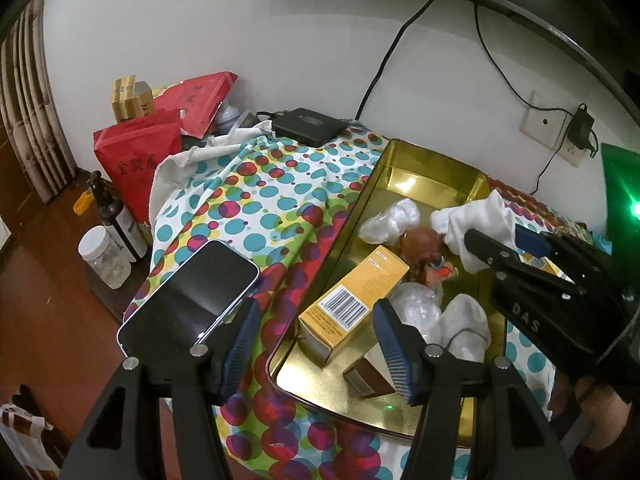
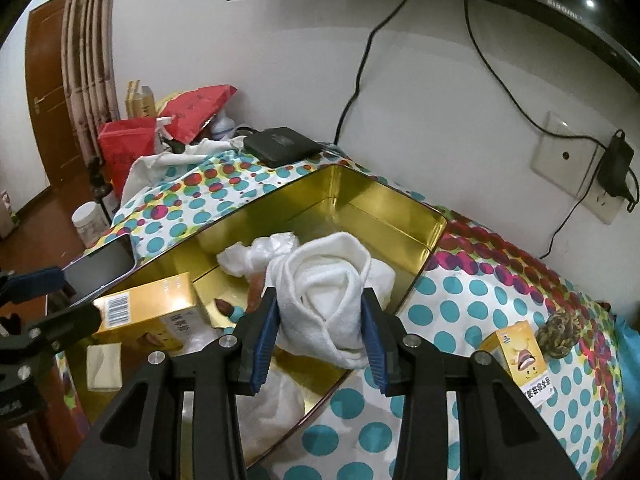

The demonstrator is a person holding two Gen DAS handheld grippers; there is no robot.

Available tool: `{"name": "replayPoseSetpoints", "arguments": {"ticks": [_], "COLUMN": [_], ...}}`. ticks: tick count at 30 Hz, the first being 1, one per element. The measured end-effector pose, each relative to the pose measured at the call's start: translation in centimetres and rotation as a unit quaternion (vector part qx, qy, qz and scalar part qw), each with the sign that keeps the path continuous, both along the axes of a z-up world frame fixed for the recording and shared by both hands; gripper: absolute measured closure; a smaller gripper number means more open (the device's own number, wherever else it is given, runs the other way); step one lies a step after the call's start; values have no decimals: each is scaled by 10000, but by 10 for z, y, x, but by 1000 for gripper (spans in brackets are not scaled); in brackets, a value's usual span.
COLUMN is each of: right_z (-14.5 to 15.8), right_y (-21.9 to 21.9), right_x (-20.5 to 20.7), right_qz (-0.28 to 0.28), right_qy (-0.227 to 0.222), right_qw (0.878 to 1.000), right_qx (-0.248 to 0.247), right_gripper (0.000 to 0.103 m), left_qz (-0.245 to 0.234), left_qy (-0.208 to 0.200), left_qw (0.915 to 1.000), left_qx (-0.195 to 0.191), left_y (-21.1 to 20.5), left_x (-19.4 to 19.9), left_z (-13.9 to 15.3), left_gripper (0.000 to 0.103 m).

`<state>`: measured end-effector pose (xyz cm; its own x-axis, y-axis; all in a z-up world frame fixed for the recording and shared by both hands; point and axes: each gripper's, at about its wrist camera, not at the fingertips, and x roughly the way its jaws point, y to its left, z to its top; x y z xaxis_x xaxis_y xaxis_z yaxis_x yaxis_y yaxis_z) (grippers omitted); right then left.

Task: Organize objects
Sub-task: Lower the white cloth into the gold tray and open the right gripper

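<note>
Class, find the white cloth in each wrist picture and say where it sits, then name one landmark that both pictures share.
Left wrist view: the white cloth is right of centre, above the gold tin, clamped in the right gripper.
Right wrist view: the white cloth is at centre, between the right gripper jaws, over the gold tin.
Shared landmark: the black box behind the tin.

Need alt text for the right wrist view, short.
The right gripper is shut on a bundled white cloth, held over an open gold tin on a polka-dot tablecloth. A yellow box lies in the tin.
</note>
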<state>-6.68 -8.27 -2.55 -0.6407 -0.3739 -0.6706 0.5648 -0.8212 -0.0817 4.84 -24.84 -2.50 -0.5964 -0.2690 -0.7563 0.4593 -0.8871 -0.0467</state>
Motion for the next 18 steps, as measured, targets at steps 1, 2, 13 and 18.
{"name": "replayPoseSetpoints", "arguments": {"ticks": [1, 2, 13, 18], "right_z": [-1, -4, -12, -8], "right_y": [-1, -4, -18, -16], "right_x": [-3, -5, -16, -16], "right_qz": [-12, -18, 27, 29], "right_qy": [-19, -18, 35, 212], "right_qw": [10000, 10000, 9999, 9997], "right_qx": [27, 45, 127, -69], "right_gripper": [66, 65, 61, 33], "left_qz": [-18, -30, -50, -51], "left_qy": [11, 4, -66, -63], "left_qw": [10000, 10000, 10000, 10000], "left_qx": [20, 34, 0, -13], "left_y": [0, 0, 3, 4], "left_x": [-1, -1, -6, -8], "left_z": [0, -1, -4, -3], "left_gripper": [43, 43, 43, 43]}}
